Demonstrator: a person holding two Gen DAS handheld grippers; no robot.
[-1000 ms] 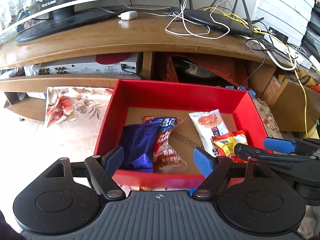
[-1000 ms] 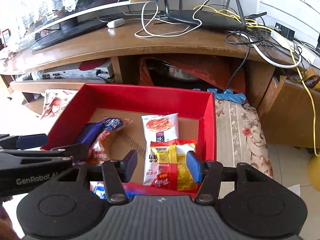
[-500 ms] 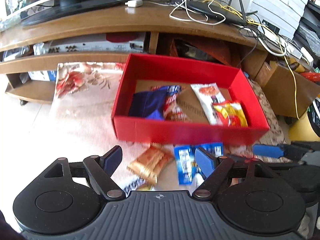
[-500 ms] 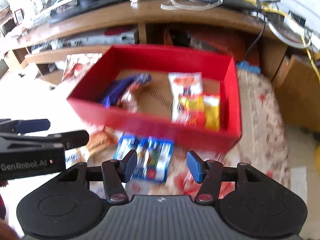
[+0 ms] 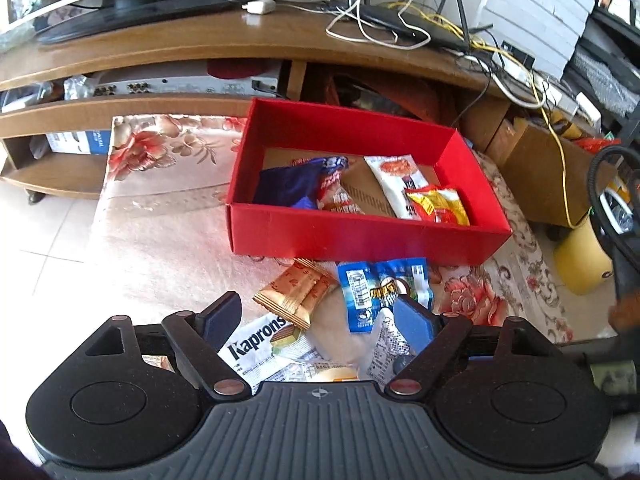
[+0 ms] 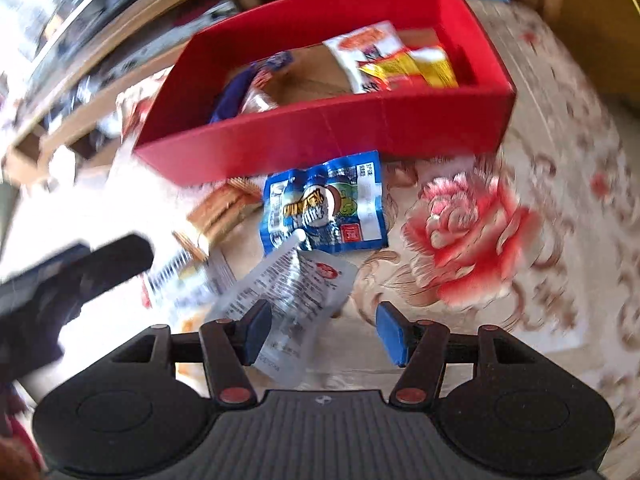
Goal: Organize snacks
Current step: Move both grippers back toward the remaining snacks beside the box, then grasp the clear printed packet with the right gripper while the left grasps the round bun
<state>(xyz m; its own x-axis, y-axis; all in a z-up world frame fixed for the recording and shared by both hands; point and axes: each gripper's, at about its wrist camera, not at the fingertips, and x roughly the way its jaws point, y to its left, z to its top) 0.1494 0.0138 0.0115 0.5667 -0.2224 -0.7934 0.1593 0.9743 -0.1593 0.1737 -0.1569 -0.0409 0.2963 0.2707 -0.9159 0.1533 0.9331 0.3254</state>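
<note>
Red cardboard box (image 5: 360,236) on the floral cloth already holds four snack packets. Loose packets lie just in front of its near wall: an orange wafer pack (image 5: 294,292), a blue packet (image 6: 324,208) and a clear printed sachet (image 6: 288,292). Left gripper (image 5: 316,320) and right gripper (image 6: 324,332) hover over these, jaws spread, holding nothing (right view blurred). Judged step: selecting the next packet; the next move calls for lowering and closing on one.

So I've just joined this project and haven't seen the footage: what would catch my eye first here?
The bright red box on the floral cloth, with four snack packets already lying inside. In front of its near wall, loose packets wait: a blue packet, an orange wafer packet and a white Kaprons packet. Both grippers, left and right, hover open above that pile.
</note>
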